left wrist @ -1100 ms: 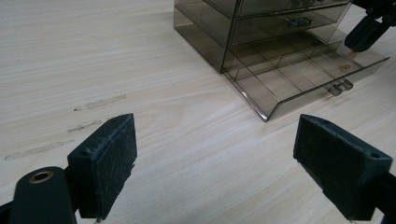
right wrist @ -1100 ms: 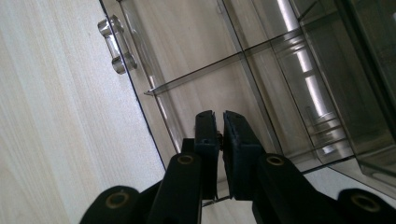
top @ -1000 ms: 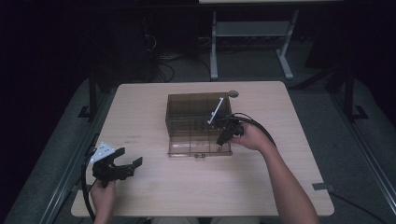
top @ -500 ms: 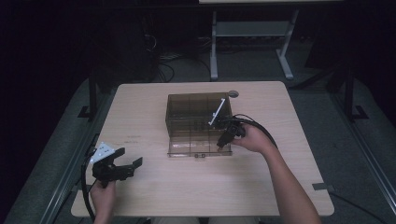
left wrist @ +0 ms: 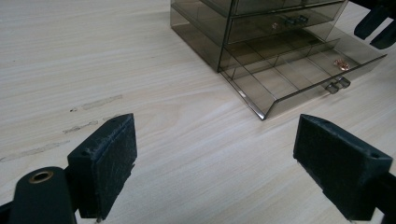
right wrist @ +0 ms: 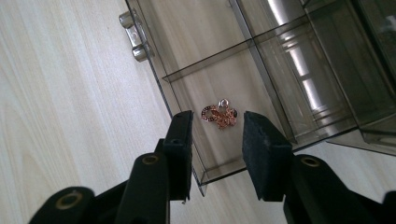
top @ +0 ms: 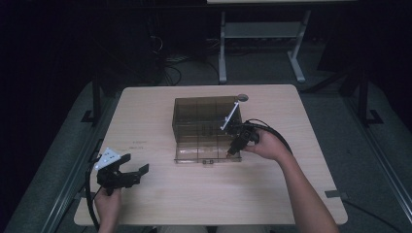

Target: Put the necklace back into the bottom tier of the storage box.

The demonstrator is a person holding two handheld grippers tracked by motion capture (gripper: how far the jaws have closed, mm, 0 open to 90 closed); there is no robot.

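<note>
A smoky see-through drawer box (top: 201,116) stands mid-table, with its bottom drawer (top: 206,155) pulled out toward me. My right gripper (top: 233,149) hangs over the drawer's right end. In the right gripper view its jaws (right wrist: 217,140) are open a little. Just beyond them a small rose-gold charm (right wrist: 220,115) lies loose on the drawer floor, touched by neither pad. My left gripper (top: 135,171) rests wide open near the front left corner with nothing between its pads (left wrist: 105,158). From there the box (left wrist: 247,18), drawer (left wrist: 289,74) and charm (left wrist: 342,64) are visible.
The drawer has divider walls and a small metal handle (right wrist: 132,36) on its front. A grey round disc (top: 241,97) sits at the table's far edge behind the box. Bare wooden table (top: 160,121) lies left of the box. A grey tab (top: 335,194) marks the front right.
My right gripper has moved slightly toward me and down over the drawer's right end. The left gripper has stayed where it was.
</note>
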